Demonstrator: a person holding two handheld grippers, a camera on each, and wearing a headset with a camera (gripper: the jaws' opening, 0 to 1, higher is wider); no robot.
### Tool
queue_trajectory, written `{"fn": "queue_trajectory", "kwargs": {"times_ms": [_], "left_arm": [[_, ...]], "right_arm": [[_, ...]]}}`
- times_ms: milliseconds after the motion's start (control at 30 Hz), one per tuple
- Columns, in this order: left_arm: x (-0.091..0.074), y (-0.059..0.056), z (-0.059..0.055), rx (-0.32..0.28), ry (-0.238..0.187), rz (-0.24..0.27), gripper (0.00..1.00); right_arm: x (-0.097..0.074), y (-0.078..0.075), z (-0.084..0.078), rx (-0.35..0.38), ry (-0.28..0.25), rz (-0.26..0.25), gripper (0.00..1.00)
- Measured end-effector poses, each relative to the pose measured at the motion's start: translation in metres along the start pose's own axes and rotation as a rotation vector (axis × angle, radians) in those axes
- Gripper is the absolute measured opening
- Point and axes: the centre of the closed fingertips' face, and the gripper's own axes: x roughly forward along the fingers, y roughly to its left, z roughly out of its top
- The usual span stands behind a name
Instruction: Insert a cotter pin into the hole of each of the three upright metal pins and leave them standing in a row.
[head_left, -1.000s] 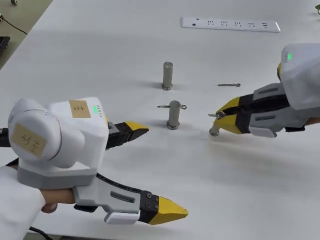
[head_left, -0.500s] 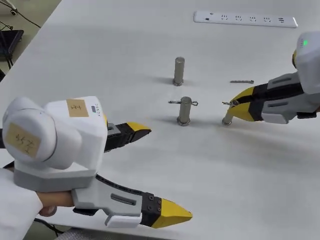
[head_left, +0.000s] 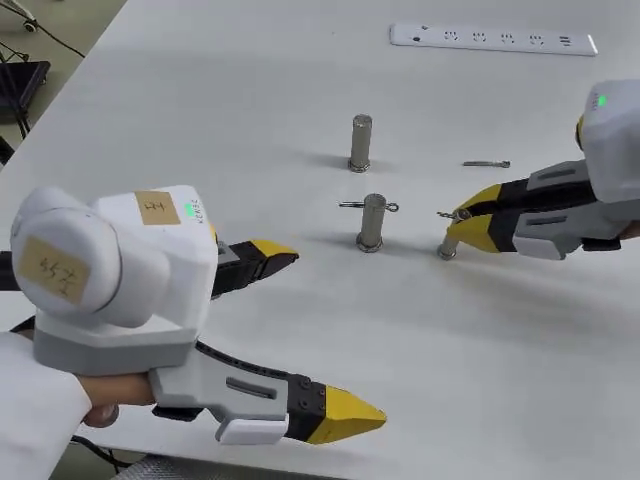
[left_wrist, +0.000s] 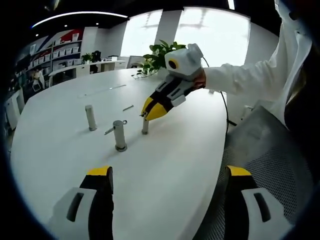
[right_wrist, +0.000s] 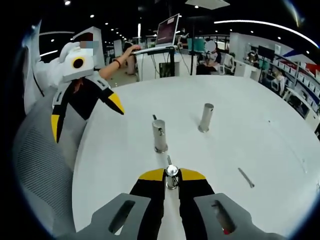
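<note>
White table (head_left: 250, 100) — right gripper (head_left: 463, 222) pinches cotter pin (head_left: 446, 214).

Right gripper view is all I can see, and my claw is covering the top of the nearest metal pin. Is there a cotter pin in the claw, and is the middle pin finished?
Observer: Yes. In the head view the right claw is shut on the held cotter pin, whose tip pokes out level with the top of the near pin.
Operator: Is it through the hole yet?
Observer: I cannot tell, because the claw covers the hole. Below the claw, the near pin's foot rests on the table.
Operator: And the middle one?
Observer: The fitted cotter pin runs right across the middle pin, with its loop on the side toward your claw.
</note>
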Motion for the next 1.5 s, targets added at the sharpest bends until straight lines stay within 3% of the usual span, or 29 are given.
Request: {"fn": "queue_trajectory", "kwargs": {"times_ms": [167,333,467,633,700,800,900,1033,1133,1267,1500], "left_arm": [[0.002,-0.001,-0.007,-0.011,0.026,-0.007,0.9],[0.001,-0.004,-0.008,-0.022,0.025,-0.011,0.91],[0.0,-0.005,-0.008,-0.035,0.02,-0.013,0.91],[-0.005,-0.003,0.015,-0.076,-0.082,-0.002,0.92],[-0.006,-0.001,0.022,-0.077,-0.108,0.007,0.92],[-0.008,0.001,0.028,-0.088,-0.13,0.013,0.92],[-0.008,0.002,0.03,-0.088,-0.139,0.016,0.92],[-0.008,0.003,0.03,-0.087,-0.137,0.02,0.92],[-0.008,0.003,0.029,-0.094,-0.135,0.026,0.92],[-0.008,0.003,0.028,-0.102,-0.129,0.031,0.93],[-0.009,0.006,0.029,-0.139,-0.144,0.054,0.93]], "right_arm": [[0.001,0.001,0.001,-0.005,-0.008,-0.008,0.04],[0.002,0.002,0.001,-0.014,-0.001,-0.014,0.06],[0.001,0.005,-0.001,0.006,-0.007,-0.021,0.2],[-0.013,0.008,0.007,0.074,-0.076,-0.064,0.36],[-0.023,0.01,0.009,0.117,-0.116,-0.072,0.41],[-0.038,0.017,0.011,0.131,-0.135,-0.086,0.51],[-0.05,0.023,0.01,0.145,-0.146,-0.101,0.57],[-0.066,0.03,0.007,0.194,-0.163,-0.144,0.73],[-0.078,0.032,0.002,0.228,-0.166,-0.189,0.77],[-0.087,0.036,-0.006,0.276,-0.176,-0.215,0.88],[-0.095,0.047,-0.023,0.354,-0.156,-0.248,0.98]]}}
